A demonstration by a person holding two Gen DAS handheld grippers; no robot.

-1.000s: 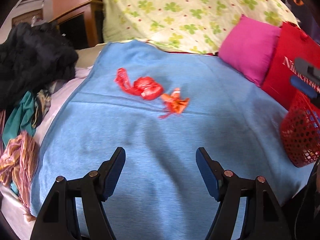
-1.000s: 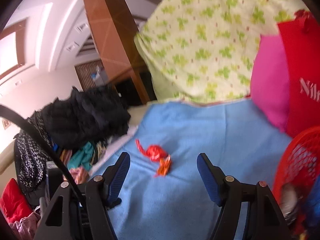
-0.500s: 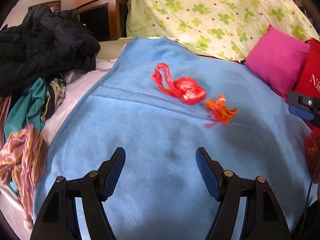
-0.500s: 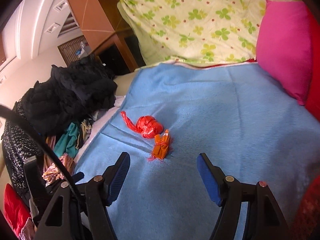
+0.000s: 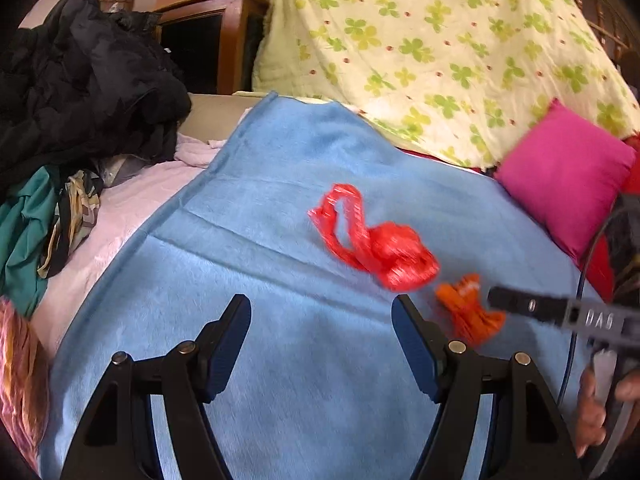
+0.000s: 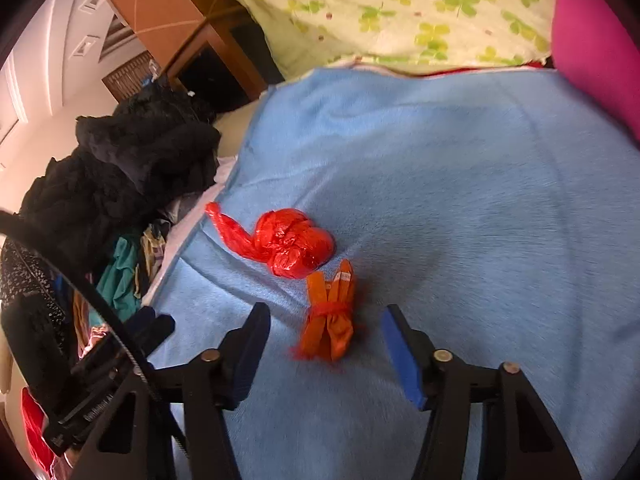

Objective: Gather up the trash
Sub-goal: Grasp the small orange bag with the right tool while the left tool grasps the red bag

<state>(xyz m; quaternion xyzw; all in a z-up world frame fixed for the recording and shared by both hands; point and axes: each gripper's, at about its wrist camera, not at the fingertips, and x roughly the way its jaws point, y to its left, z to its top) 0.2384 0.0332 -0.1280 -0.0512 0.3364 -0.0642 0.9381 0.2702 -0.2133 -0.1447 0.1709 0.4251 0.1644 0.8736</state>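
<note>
Two pieces of trash lie on the blue blanket [image 6: 460,184]: a knotted red plastic bag [image 6: 290,245] at centre frame in the right wrist view, and just below it, apparently touching, an orange wrapper bundle [image 6: 330,316] tied at its middle. Right gripper [image 6: 324,344]: jaws closing, the bundle's lower end between the fingers, pads not yet pressing on it. Left gripper [image 5: 320,340]: jaws wide, nothing between them, bare blanket beneath; the red bag sits up and to the right. Dark clothing [image 5: 80,80], upper left; pink cushion [image 5: 568,176], right edge; clover-print quilt [image 5: 440,40], top.
</note>
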